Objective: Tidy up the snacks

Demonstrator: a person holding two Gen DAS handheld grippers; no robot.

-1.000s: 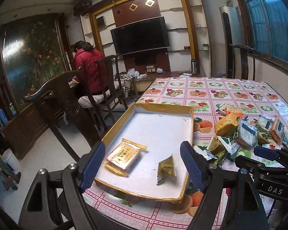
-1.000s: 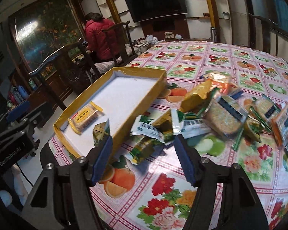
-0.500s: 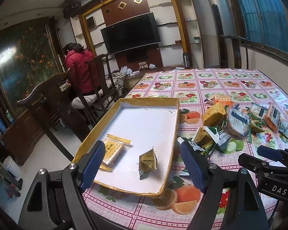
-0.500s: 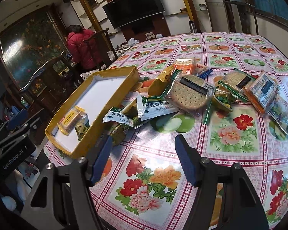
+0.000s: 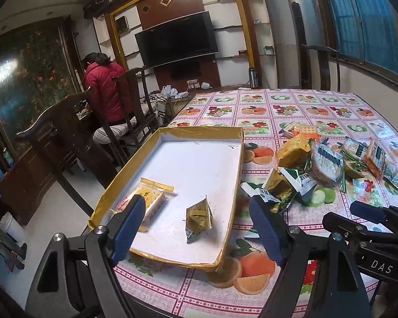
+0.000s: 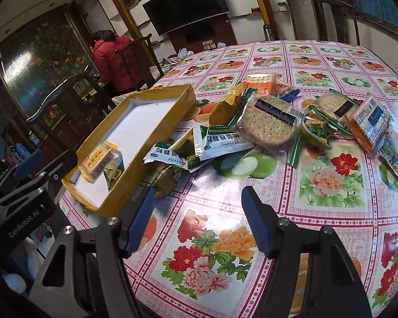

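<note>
A gold-rimmed box with a white floor (image 5: 199, 164) lies at the table's left edge; it also shows in the right wrist view (image 6: 135, 122). In it lie a yellow cracker pack (image 5: 152, 200) and a gold-green triangular pouch (image 5: 199, 216). A pile of snack packs (image 6: 273, 122) lies right of the box, with a round cracker pack on top; the pile also shows in the left wrist view (image 5: 323, 164). My left gripper (image 5: 197, 232) is open and empty over the box's near end. My right gripper (image 6: 199, 225) is open and empty above the tablecloth, short of the pile.
The table has a floral and fruit cloth (image 6: 331, 180). Wooden chairs (image 5: 74, 132) stand left of the table. A person in a red jacket (image 5: 103, 92) sits beyond them. Another chair (image 5: 321, 66) stands at the far side by the window.
Both grippers have pulled back and shifted right. The right gripper has moved from beside the box to in front of the pile. Both stay open and empty.
</note>
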